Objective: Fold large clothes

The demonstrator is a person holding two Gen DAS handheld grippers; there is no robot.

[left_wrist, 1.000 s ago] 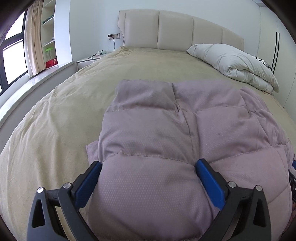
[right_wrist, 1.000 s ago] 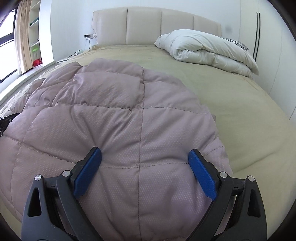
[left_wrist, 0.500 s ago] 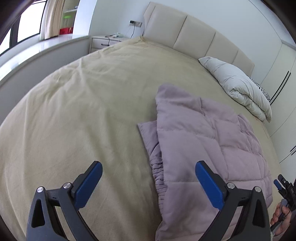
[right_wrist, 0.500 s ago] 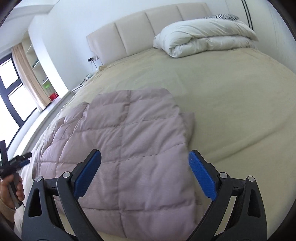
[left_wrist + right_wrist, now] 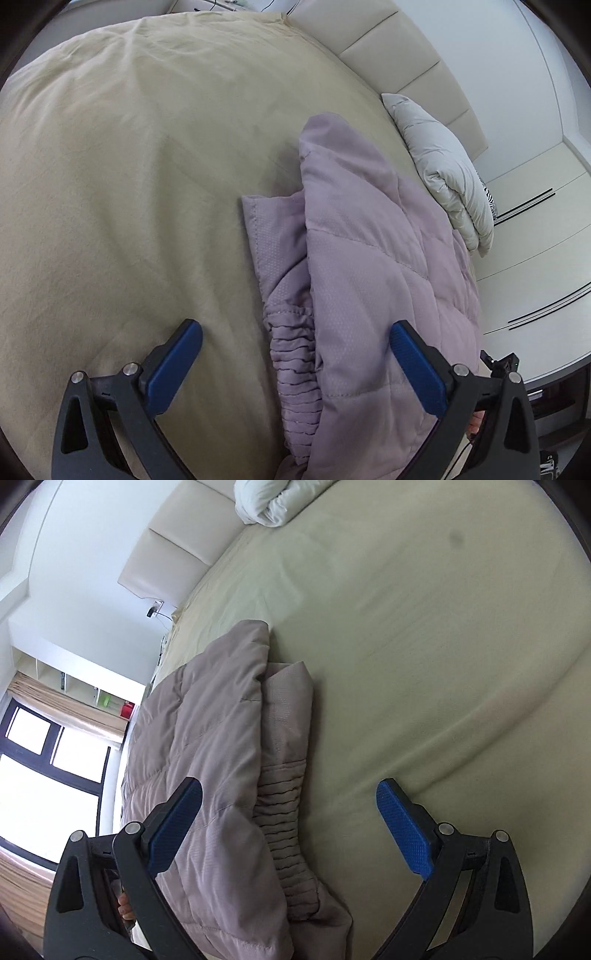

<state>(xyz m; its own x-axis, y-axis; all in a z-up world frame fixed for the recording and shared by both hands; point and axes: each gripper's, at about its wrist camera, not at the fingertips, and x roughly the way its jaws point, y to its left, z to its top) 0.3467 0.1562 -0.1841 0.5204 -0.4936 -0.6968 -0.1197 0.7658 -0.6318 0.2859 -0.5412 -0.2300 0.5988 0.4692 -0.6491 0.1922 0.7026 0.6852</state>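
Mauve quilted jacket (image 5: 369, 280) lies folded on the beige bed (image 5: 129, 166), right of centre in the left view (left of centre in the right view). The left gripper (image 5: 295, 365) and right gripper (image 5: 290, 825) both hang above it, jaws wide apart, holding nothing.

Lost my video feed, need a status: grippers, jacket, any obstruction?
Left gripper open, empty. Right gripper open, empty. Mauve quilted jacket folded on bed, untouched. Nothing in the way.

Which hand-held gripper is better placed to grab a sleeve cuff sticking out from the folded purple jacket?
Either, probably. The left hand-held gripper and the right hand-held gripper are both open, each with a ribbed cuff between its fingers at opposite edges of the jacket.
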